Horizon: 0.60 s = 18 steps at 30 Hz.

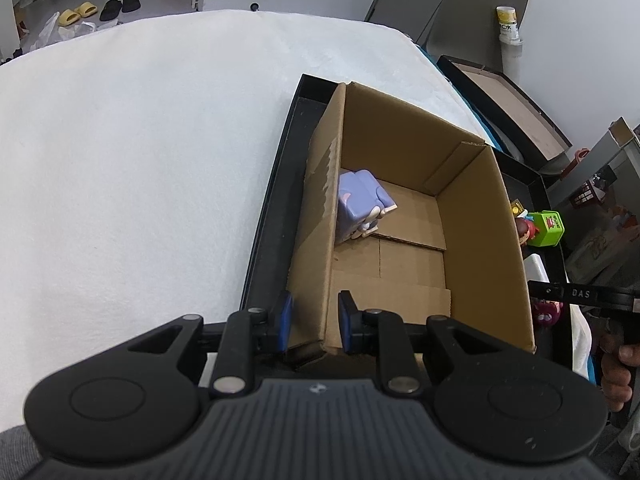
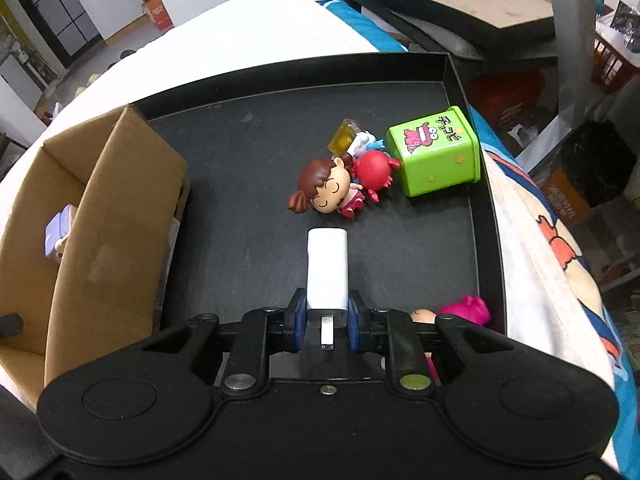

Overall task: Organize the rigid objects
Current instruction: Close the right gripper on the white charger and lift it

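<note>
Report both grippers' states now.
Left gripper: shut on the cardboard box wall.
Right gripper: shut on the white block.

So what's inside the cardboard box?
Inside the cardboard box there is one purple toy, leaning against the left wall. The rest of the floor that shows is bare cardboard. The near corner by the left gripper is hidden.

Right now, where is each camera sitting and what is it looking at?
Left wrist view: sits on the left gripper, looking down at the cardboard box; its fingers pinch the box wall; a hand shows at right.
Right wrist view: sits on the right gripper, looking down into the black tray; its fingers squeeze a white block.
Both show the box, purple toy, green tin and tray.
</note>
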Each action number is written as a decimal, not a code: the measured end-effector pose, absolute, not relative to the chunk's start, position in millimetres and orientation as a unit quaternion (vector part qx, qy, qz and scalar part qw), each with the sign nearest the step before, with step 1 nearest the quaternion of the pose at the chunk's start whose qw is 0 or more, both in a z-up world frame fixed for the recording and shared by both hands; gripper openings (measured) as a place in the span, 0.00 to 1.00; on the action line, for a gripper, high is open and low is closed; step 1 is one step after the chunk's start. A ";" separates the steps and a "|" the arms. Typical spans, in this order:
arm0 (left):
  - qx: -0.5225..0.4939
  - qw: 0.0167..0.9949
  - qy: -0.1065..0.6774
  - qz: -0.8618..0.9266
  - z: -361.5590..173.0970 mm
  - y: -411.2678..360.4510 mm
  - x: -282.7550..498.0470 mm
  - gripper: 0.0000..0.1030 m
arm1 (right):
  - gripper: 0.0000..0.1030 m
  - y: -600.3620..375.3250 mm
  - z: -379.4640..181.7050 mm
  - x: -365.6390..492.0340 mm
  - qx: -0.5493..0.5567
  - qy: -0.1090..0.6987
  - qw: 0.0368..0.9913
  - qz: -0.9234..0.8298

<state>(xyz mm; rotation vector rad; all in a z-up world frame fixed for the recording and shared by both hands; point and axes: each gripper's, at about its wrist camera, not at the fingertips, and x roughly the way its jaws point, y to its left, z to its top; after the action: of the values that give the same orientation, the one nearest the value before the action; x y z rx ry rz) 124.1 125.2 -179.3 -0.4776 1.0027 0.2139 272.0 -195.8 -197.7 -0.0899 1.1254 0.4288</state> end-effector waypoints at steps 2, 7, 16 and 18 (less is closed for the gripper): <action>-0.225 0.845 0.474 0.101 -178.8 124.7 123.6 0.21 | 0.20 -193.2 -192.6 269.2 -0.043 0.526 0.825 0.204; -0.226 0.847 0.470 0.102 -178.2 125.0 120.7 0.21 | 0.20 -190.1 -177.5 259.9 -0.043 0.514 0.830 0.212; -0.243 0.849 0.460 0.096 -176.9 130.6 115.9 0.20 | 0.20 -192.0 -152.9 257.6 0.019 0.519 0.822 0.234; -0.246 0.849 0.458 0.095 -176.6 132.1 115.5 0.20 | 0.20 -188.2 -149.0 255.2 0.015 0.518 0.822 0.236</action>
<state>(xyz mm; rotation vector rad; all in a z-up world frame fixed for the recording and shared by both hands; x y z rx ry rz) 115.5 132.1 -176.6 -0.5192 0.9650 0.2003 255.2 -188.2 -149.0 0.0325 1.1028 0.5026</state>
